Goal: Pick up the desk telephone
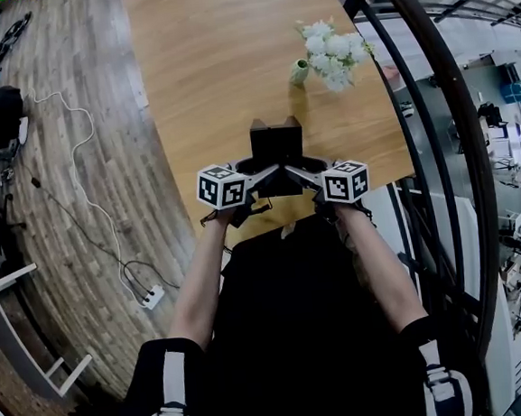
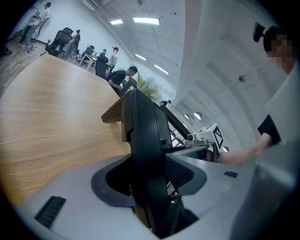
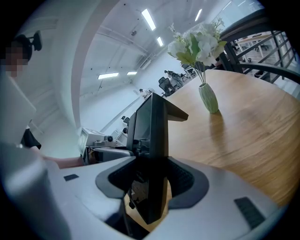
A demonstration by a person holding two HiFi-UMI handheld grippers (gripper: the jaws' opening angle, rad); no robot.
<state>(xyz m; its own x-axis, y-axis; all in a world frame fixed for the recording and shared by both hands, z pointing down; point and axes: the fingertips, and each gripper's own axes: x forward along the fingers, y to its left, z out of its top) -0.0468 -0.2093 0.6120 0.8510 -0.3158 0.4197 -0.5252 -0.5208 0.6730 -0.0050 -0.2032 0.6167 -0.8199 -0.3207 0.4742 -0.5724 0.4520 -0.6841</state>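
The black desk telephone (image 1: 277, 144) is held between both grippers over the near edge of the wooden table (image 1: 211, 62). My left gripper (image 1: 259, 172) grips its left side and my right gripper (image 1: 301, 168) its right side. In the left gripper view the jaws (image 2: 150, 183) are shut on the phone's edge (image 2: 145, 136), which stands on end, with the right gripper's marker cube (image 2: 216, 136) beyond it. The right gripper view shows the same grip (image 3: 150, 183) on the phone (image 3: 152, 131). Whether the phone touches the table I cannot tell.
A pale green vase of white flowers (image 1: 327, 54) stands on the table beyond the phone, to the right; it shows too in the right gripper view (image 3: 207, 96). A dark metal railing (image 1: 432, 97) curves along the right. A white cable and power strip (image 1: 150, 296) lie on the floor at left.
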